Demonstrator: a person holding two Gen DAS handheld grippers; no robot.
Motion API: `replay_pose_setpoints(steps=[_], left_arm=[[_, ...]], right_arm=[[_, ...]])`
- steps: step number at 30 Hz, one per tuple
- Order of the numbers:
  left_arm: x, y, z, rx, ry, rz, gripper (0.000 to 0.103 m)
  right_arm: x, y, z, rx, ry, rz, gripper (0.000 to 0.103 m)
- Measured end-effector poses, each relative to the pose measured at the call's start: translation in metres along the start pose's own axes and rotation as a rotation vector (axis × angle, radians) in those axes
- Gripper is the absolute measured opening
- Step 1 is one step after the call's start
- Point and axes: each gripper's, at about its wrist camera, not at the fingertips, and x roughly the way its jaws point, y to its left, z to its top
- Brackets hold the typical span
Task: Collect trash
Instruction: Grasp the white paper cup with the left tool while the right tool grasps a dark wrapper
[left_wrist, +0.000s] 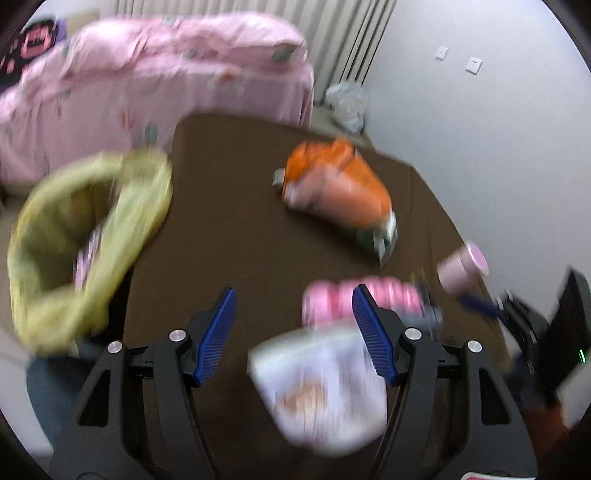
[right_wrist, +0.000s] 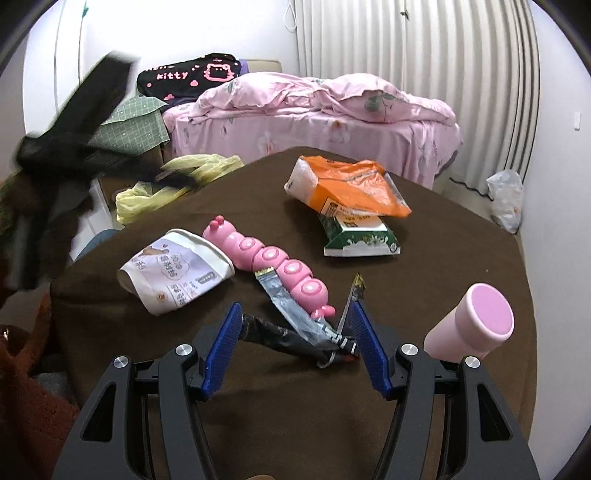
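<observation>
While most of the litter is still lying out on the brown table (right_wrist: 461, 258), I'd judge the collecting has barely got going. Nearest, the right gripper (right_wrist: 293, 345) hangs low with its fingers spread wide and empty on either side of a crumpled black and silver wrapper (right_wrist: 295, 332), not pressing on it as far as I can see. Just to the right a pink tube (right_wrist: 476, 325) lies on its side. To the left, the left gripper (left_wrist: 295, 332), blurred, is also wide open with nothing held, over a squashed white paper cup (right_wrist: 173, 273) lying beside a pink caterpillar toy (right_wrist: 269, 262), which I would not count as rubbish. Farther back, an orange packet (right_wrist: 354, 188) rests on top of a green and white carton (right_wrist: 362, 236), both untouched. At the table's far left edge hangs the yellow bag (left_wrist: 88, 236), mouth open; something pale shows inside, too blurred to name. Beyond is the pink bed (right_wrist: 314, 122).
</observation>
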Motion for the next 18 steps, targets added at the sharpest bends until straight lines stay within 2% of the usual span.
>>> replay_pose_setpoints(steps=[2,5,9,13,15,16,18], left_arm=[[-0.006,0.008,-0.023,-0.042,0.061,-0.050,0.062],[-0.001,0.012,-0.043,-0.050,0.105,-0.037,0.062],[0.010,0.013,-0.047,-0.113,0.108,-0.093,0.062],[0.020,0.002,-0.043,-0.098,0.102,-0.096,0.062],[0.021,-0.001,-0.042,-0.094,0.099,-0.099,0.058],[0.022,0.000,-0.041,-0.100,0.105,-0.113,0.047],[0.024,0.004,-0.042,-0.130,0.115,-0.156,0.043]], right_arm=[[0.001,-0.002,0.000,0.006,-0.004,-0.021,0.058],[0.002,-0.014,-0.001,0.067,-0.002,-0.028,0.058],[-0.005,-0.025,-0.004,0.127,-0.010,-0.044,0.058],[0.000,-0.028,-0.010,0.117,0.031,-0.025,0.058],[0.010,-0.031,-0.014,0.122,0.059,-0.034,0.058],[0.014,-0.033,-0.014,0.128,0.065,-0.028,0.058],[0.024,-0.036,-0.014,0.141,0.088,-0.008,0.058]])
